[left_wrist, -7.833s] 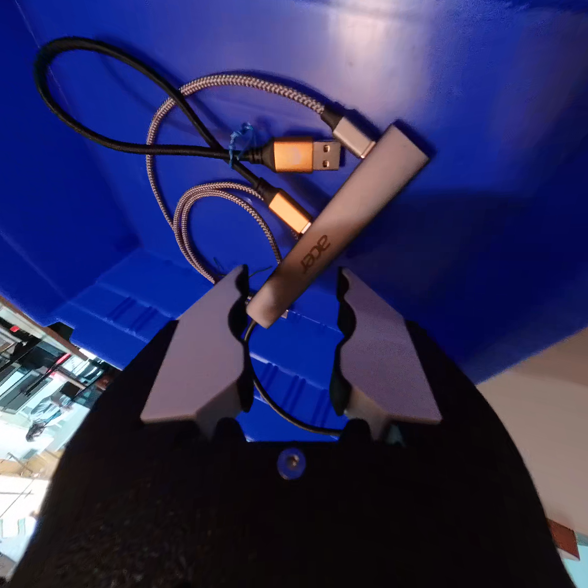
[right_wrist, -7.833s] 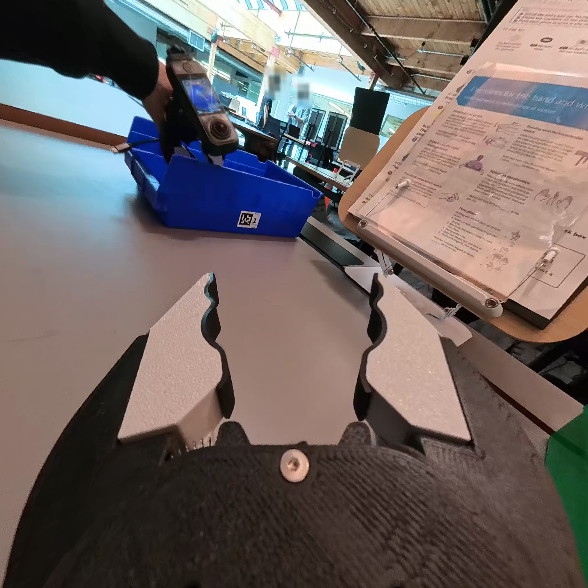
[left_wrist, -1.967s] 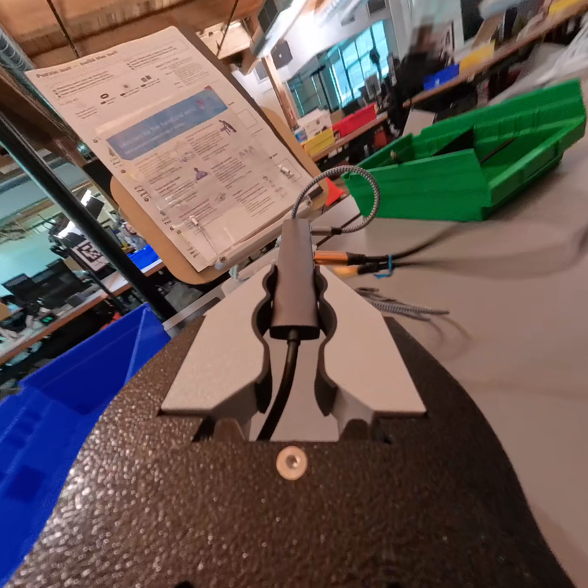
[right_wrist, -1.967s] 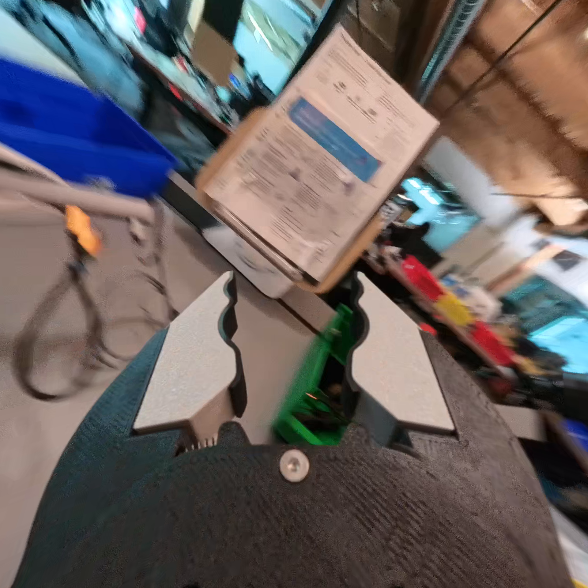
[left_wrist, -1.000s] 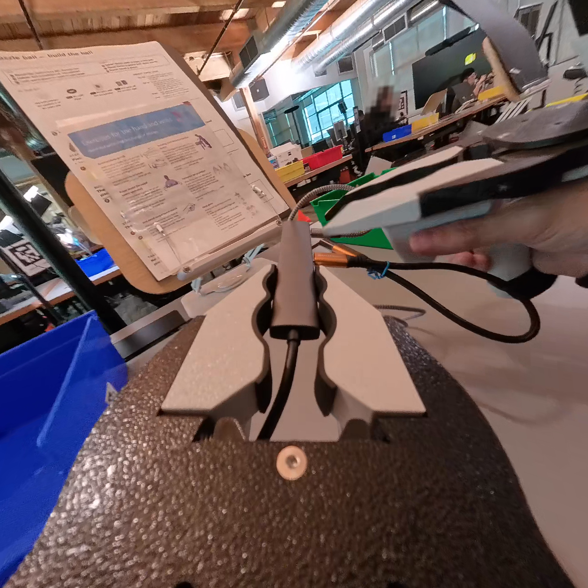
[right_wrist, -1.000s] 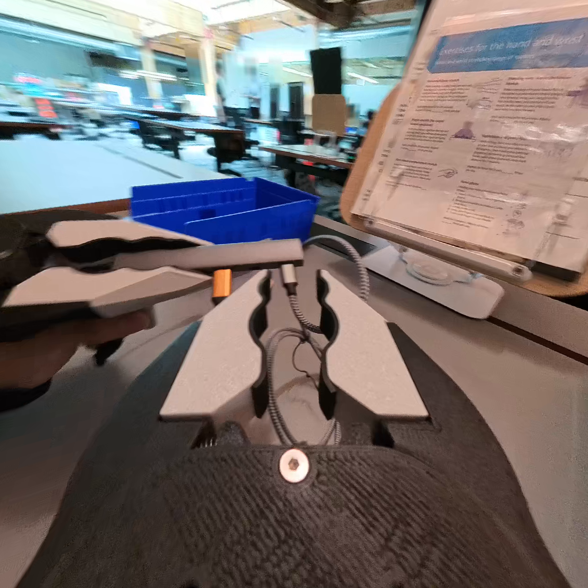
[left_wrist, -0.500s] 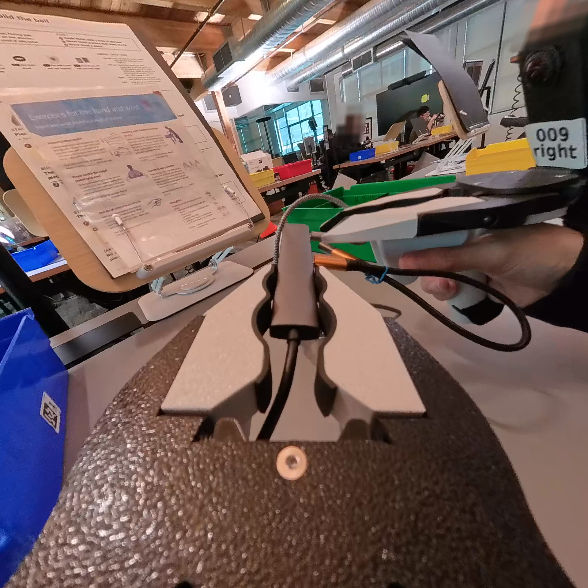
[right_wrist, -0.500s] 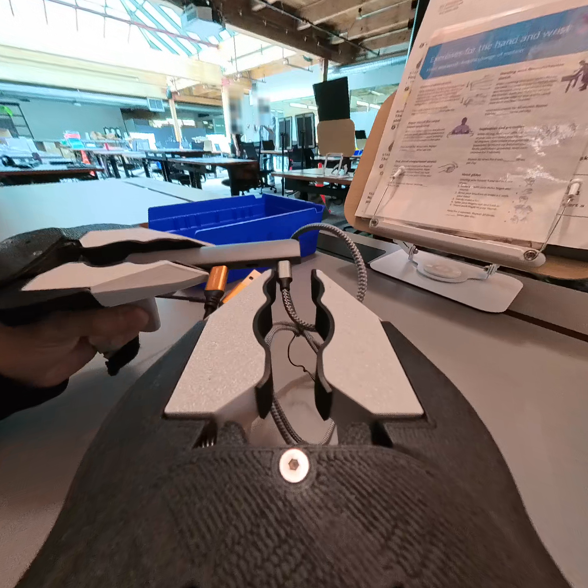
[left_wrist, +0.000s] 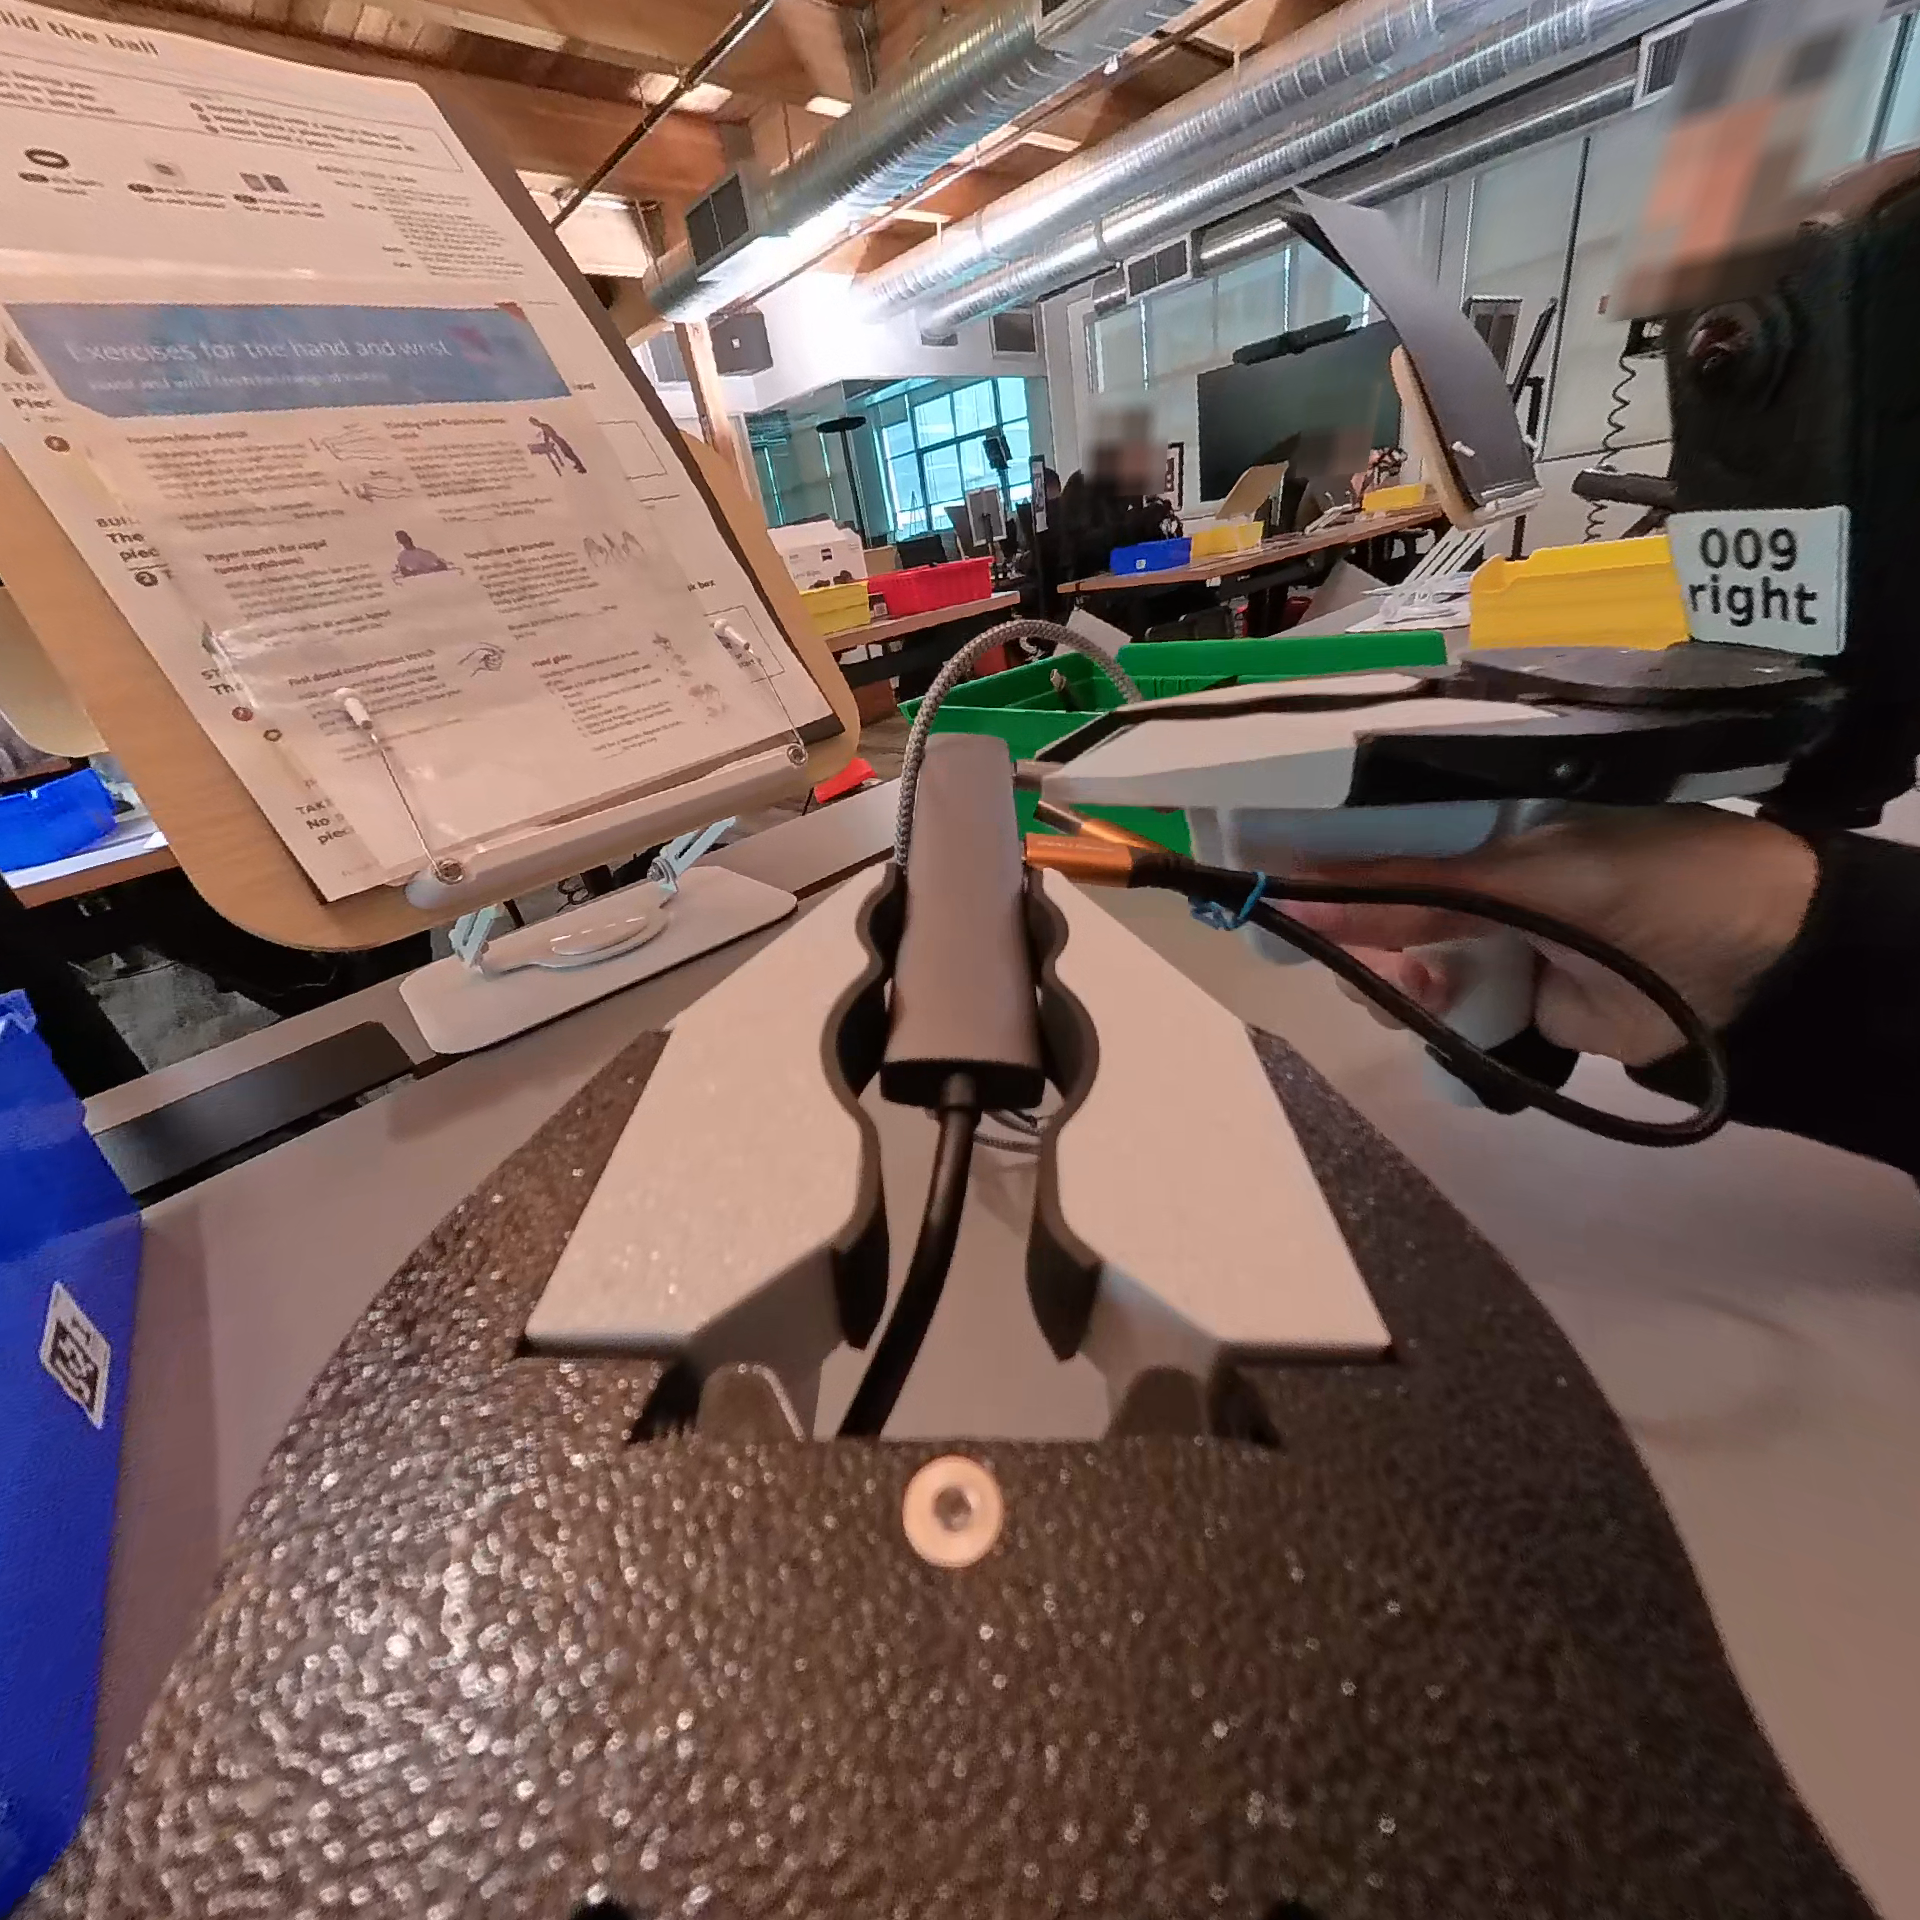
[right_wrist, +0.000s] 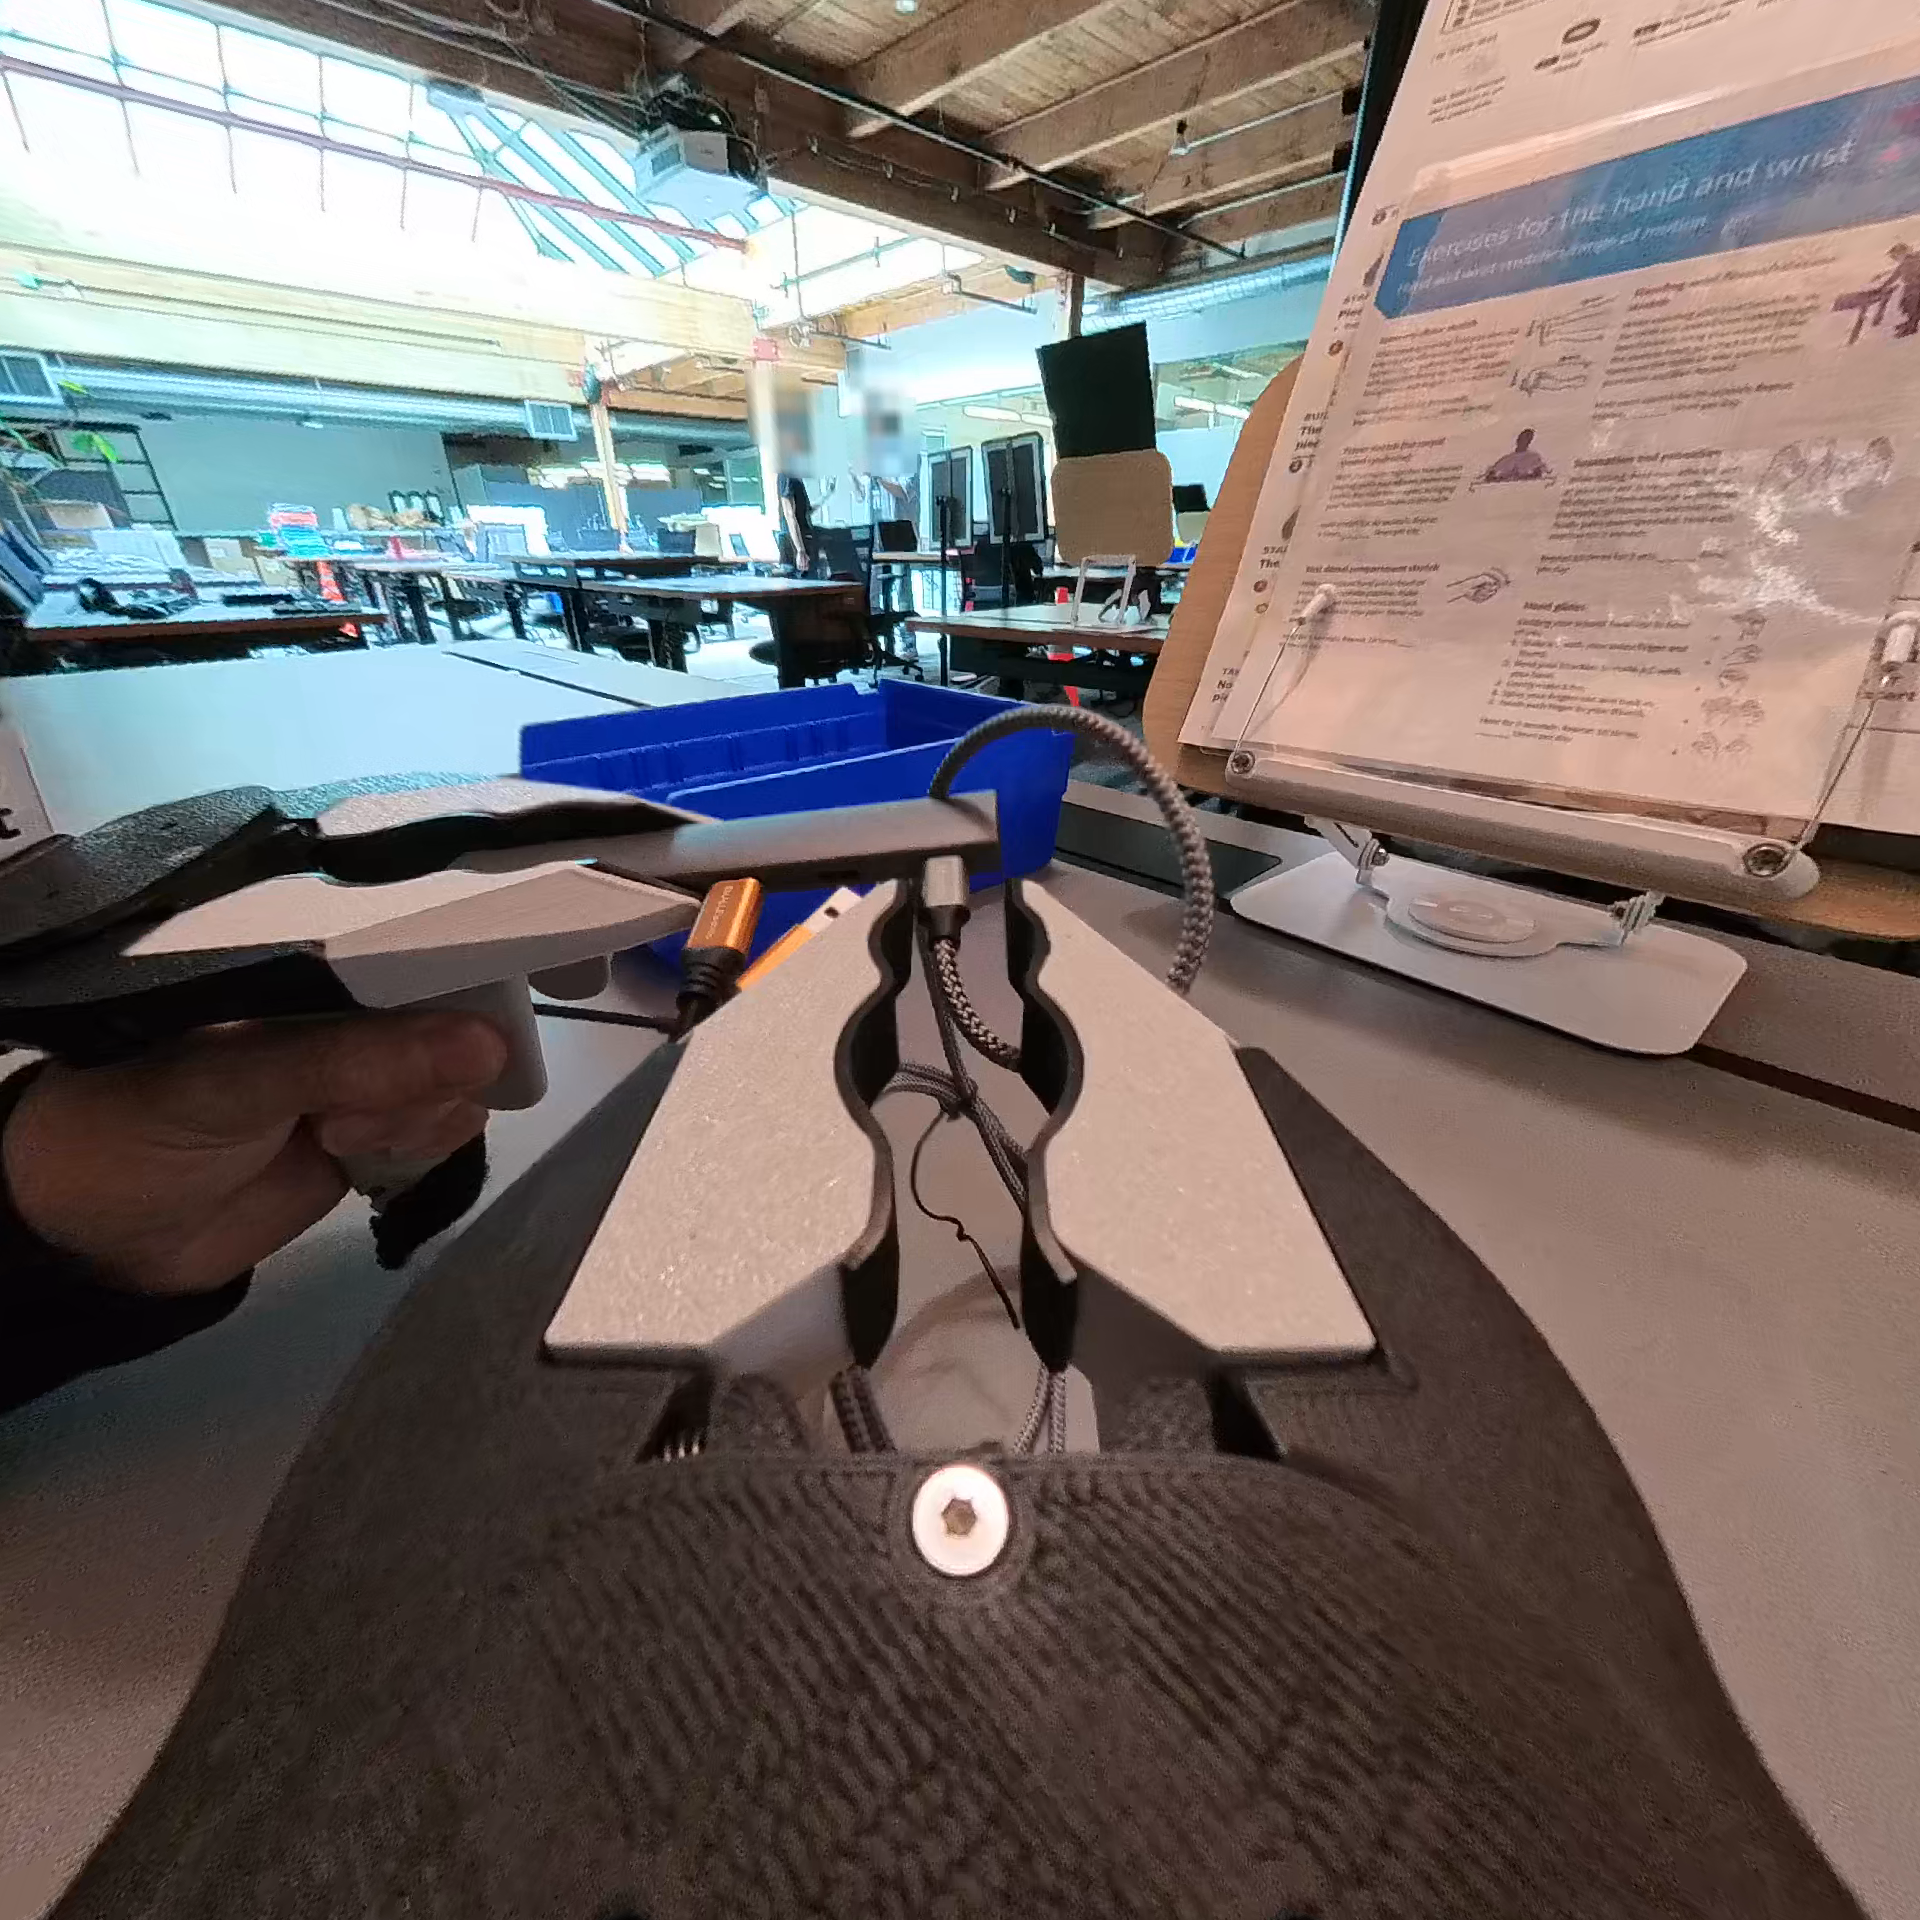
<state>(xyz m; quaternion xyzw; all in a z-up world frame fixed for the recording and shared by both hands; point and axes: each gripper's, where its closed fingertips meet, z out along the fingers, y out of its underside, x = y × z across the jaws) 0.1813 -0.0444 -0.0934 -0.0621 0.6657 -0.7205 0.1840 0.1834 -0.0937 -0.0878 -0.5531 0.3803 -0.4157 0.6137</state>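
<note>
My left gripper (left_wrist: 961, 883) is shut on a slim grey USB hub (left_wrist: 961, 935) and holds it level above the table. The hub's black lead runs back between the fingers. A silver plug (right_wrist: 943, 881) on a grey braided cable (right_wrist: 1174, 810) sits in the hub's (right_wrist: 831, 836) far end. An orange plug (left_wrist: 1081, 857) on a black cable (left_wrist: 1558, 1070) sits in its side. My right gripper (right_wrist: 954, 904) straddles the silver plug with a narrow gap on each side. In the left wrist view its tips (left_wrist: 1029, 774) meet the hub's side.
A wooden document stand with a printed sheet (right_wrist: 1610, 468) stands on the grey table (right_wrist: 1558, 1195) behind the hub. A blue bin (right_wrist: 790, 748) is beyond the left gripper (right_wrist: 696, 868). A green bin (left_wrist: 1247, 665) is beyond the right one. Hands (right_wrist: 208, 1122) hold both handles. Across from one pair of fingers to the other is roughly 6 centimetres.
The left gripper lifted the hub out of the blue bin and over the table. The right gripper came up to the hub, and its jaws narrowed around the silver plug over the last second.
</note>
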